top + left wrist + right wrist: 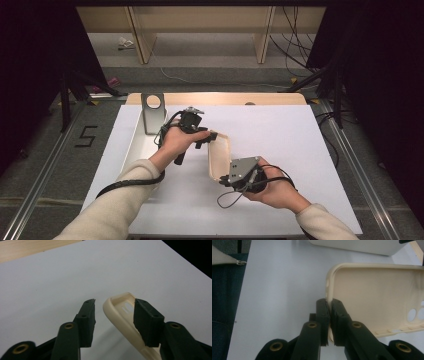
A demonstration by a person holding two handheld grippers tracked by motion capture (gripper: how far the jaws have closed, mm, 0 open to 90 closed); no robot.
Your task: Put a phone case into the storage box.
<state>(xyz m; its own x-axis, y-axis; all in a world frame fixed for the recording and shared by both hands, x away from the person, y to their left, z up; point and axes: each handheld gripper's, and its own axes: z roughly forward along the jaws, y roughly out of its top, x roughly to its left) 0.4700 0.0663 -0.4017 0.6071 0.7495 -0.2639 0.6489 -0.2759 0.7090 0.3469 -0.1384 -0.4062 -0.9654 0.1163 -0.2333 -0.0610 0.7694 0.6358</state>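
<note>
A cream phone case (218, 155) is held up off the white table sheet, its hollow inner side facing the right gripper view (374, 297). My right gripper (225, 177) is shut on the case's near rim, the pads (328, 302) pinching the thin wall. My left gripper (212, 136) reaches the case's far corner from the left. In the left gripper view its jaws (115, 302) straddle that corner (117, 315): one pad lies against the case's inside by the camera cut-out, while the other stands a small gap off the outer wall.
A white tray (137, 140) lies along the left edge of the table sheet (290, 130), with a grey metal bracket (153, 112) with a round hole standing at its far end. The tray's wall (362, 246) shows beyond the case.
</note>
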